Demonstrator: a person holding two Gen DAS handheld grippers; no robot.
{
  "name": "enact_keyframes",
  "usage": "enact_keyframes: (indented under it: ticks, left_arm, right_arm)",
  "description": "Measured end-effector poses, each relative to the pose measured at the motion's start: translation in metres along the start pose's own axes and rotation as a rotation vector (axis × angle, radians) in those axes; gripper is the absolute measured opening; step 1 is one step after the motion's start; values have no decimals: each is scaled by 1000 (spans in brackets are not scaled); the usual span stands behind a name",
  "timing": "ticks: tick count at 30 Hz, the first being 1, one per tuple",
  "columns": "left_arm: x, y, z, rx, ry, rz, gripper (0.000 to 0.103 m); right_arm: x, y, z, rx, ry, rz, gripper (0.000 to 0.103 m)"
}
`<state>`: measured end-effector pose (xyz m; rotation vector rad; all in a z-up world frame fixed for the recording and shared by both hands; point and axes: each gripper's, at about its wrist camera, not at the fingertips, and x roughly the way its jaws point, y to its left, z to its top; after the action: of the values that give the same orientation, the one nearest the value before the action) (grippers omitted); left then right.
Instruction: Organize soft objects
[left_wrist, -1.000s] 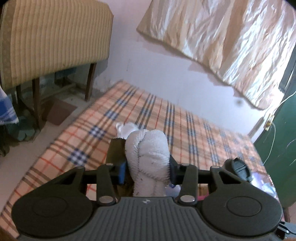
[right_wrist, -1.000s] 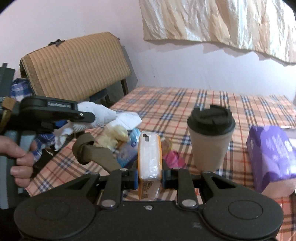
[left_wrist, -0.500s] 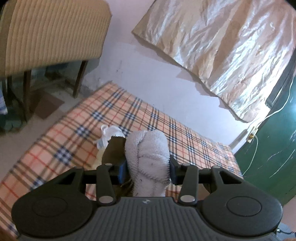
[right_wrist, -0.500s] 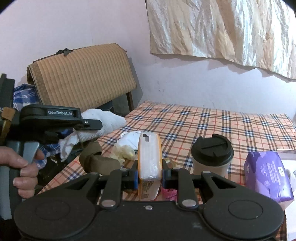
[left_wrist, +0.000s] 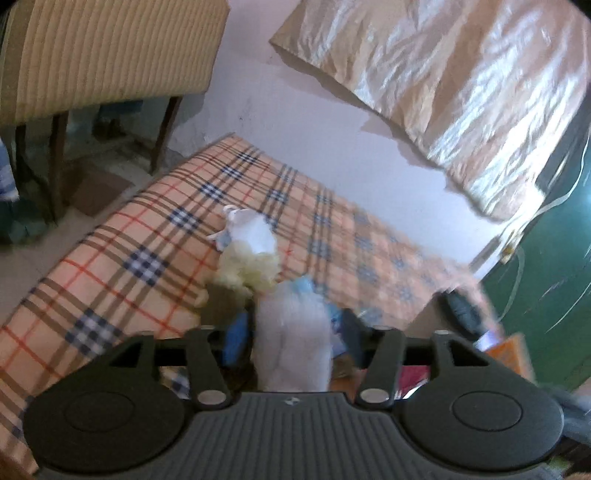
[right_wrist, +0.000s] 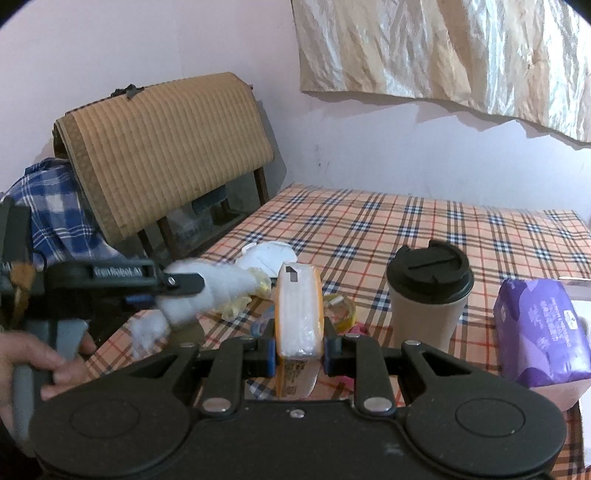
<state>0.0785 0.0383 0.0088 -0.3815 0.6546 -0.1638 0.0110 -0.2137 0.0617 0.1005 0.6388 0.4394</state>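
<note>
Showing only in the right wrist view: lidded cup (right_wrist: 429, 291), purple pack (right_wrist: 541, 326).

Plaid-covered table (right_wrist: 406, 221) with soft odds and ends

On the checked cloth rest a white face mask (right_wrist: 271, 254), a pale yellow crumpled wad (left_wrist: 247, 267) just beside it, a paper cup with a black lid (right_wrist: 428, 291) standing upright, and a purple tissue pack (right_wrist: 541, 328) near the right edge.

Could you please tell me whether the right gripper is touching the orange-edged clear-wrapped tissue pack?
Touching. In the right wrist view the right gripper has both pads pressed flat against the sides of the orange-edged clear-wrapped tissue pack, with no gap showing.
</note>
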Motion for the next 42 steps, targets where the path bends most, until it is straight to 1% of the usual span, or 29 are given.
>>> enact_keyframes:
  ticks: [3, 4, 6, 9, 11, 13, 15, 16, 17, 19, 21, 24, 25, 26, 27, 28, 29, 30, 34, 38, 40, 42]
  left_arm:
    - [10, 7, -17, 30, 49, 32, 68]
    - [10, 8, -19, 42, 53, 53, 68]
    - [3, 12, -19, 61, 26, 77, 71]
    - [-12, 13, -6, 67, -40, 89, 73]
    - [-22, 11, 1, 73, -89, 83, 76]
    - [-24, 6, 5, 90, -97, 76, 78]
    - [-19, 4, 0, 100, -68, 109, 78]
    - [-15, 4, -5, 87, -40, 132, 78]
    - [-11, 9, -11, 67, -15, 138, 78]
    - [-4, 17, -27, 24, 46, 136, 78]
    - [4, 22, -40, 11, 100, 144, 77]
    - [17, 26, -48, -7, 146, 140, 77]
    - [19, 27, -49, -10, 131, 131, 77]
    - [21, 27, -48, -9, 126, 127, 73]
    - [22, 29, -47, -22, 118, 113, 62]
    - [23, 33, -46, -57, 118, 84, 33]
    - [23, 38, -45, -94, 118, 69, 31]
    - [19, 39, -47, -103, 102, 61, 28]
    - [-7, 26, -32, -36, -11, 78, 26]
    - [-32, 7, -6, 27, -89, 79, 26]
    - [-41, -3, 5, 66, -121, 83, 26]
    - [-49, -14, 14, 93, -124, 74, 26]
  right_arm:
    - [2, 1, -3, -5, 9, 5, 27]
    - [1, 2, -5, -7, 11, 4, 27]
    - [1, -1, -6, -4, 16, 1, 27]
    - [2, -4, -9, 9, 22, -7, 27]
    - [3, -5, -10, 19, 24, -7, 27]
    - [5, -5, -11, 20, 28, -7, 27]
    - [6, -5, -12, 21, 33, -4, 27]
    - [6, -5, -12, 22, 33, -3, 27]
    - [5, -5, -12, 22, 33, -2, 27]
    - [4, -7, -13, 21, 31, -3, 27]
    - [5, -7, -13, 22, 34, -8, 27]
    - [7, -8, -15, 26, 39, -8, 27]
    - [7, -7, -15, 24, 40, -5, 27]
    - [7, -7, -16, 22, 41, -3, 27]
    - [7, -6, -16, 21, 41, -2, 27]
    - [7, -6, -15, 22, 40, -2, 27]
    - [7, -6, -15, 22, 40, -3, 27]
    - [7, -6, -16, 22, 37, -6, 27]
    - [4, -9, -15, 26, 30, -15, 27]
    - [3, -10, -14, 26, 28, -11, 27]
    - [3, -9, -13, 19, 26, -7, 27]
    - [2, -8, -11, 14, 22, -4, 27]
